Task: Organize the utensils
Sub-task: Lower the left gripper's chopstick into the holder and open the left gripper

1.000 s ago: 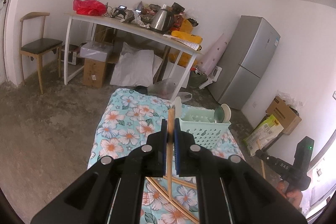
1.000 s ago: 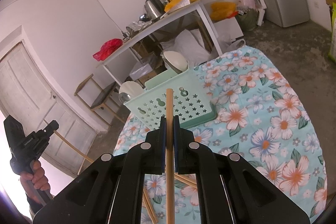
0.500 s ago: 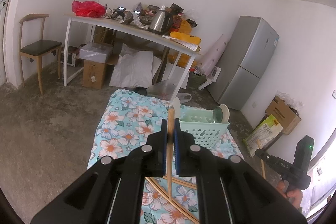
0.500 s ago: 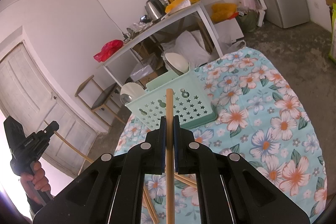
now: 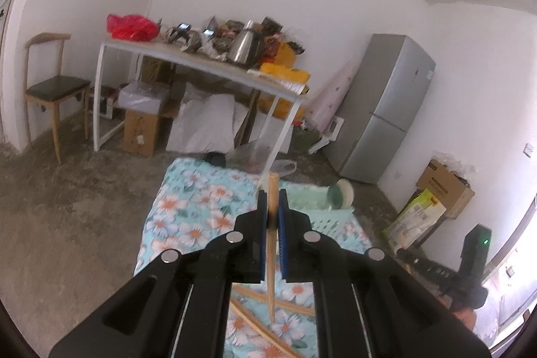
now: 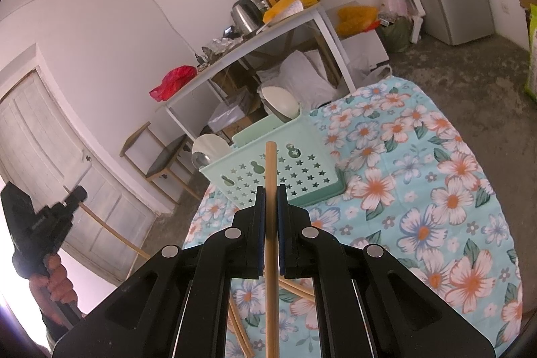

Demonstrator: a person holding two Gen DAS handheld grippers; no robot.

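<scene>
While both tools stay clenched, little differs from a second ago.

- Left tool (image 5: 272,217): grips one chopstick (image 5: 272,244), upright between its pads; view slightly lifted and blurred since then, basket now lower in frame, grip unchanged.
- Right tool (image 6: 270,217): grips a second chopstick (image 6: 270,223), upright; no shift.
- Basket (image 6: 278,170): mint green, ahead of both tools, on the floral cloth (image 6: 419,190); bowls (image 6: 281,103) stand at its far side.
- Loose chopsticks (image 6: 295,289): lie crossed on the cloth below the tools.

Judgement: both sticks are lifted but not delivered; carrying them forward to the basket remains, then the loose ones.
</scene>
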